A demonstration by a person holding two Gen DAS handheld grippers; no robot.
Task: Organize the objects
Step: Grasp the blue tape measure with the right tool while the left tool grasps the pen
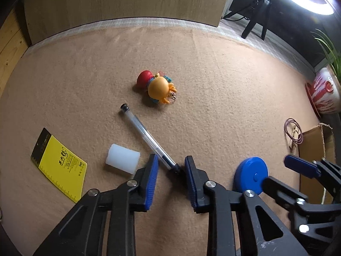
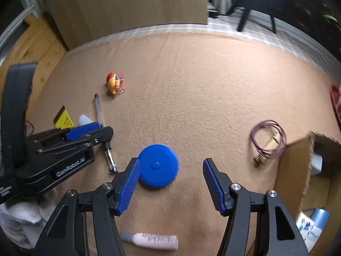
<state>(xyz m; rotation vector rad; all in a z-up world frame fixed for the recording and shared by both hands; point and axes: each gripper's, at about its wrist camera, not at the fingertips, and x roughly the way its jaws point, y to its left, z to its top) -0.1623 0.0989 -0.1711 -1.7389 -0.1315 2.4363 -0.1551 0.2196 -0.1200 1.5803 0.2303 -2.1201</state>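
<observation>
Loose things lie scattered over the felt-covered surface (image 1: 213,81), apparently waiting to go into the cardboard box (image 2: 292,166) at its right edge. Toward the near edge, the blue round case (image 2: 157,167) sits just ahead of the right tongs (image 2: 171,183), which hang wide and steeply tipped down, gripping nothing. The left tongs (image 1: 171,181), also pointing down, stand narrow, straddling the pen (image 1: 149,138) tip without visibly pinching it.

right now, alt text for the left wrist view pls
Left gripper points down with its jaws around the tip of a clear pen on a tan mat, not pressing it. Nearby lie a white cylinder, a yellow card and an orange toy.
</observation>
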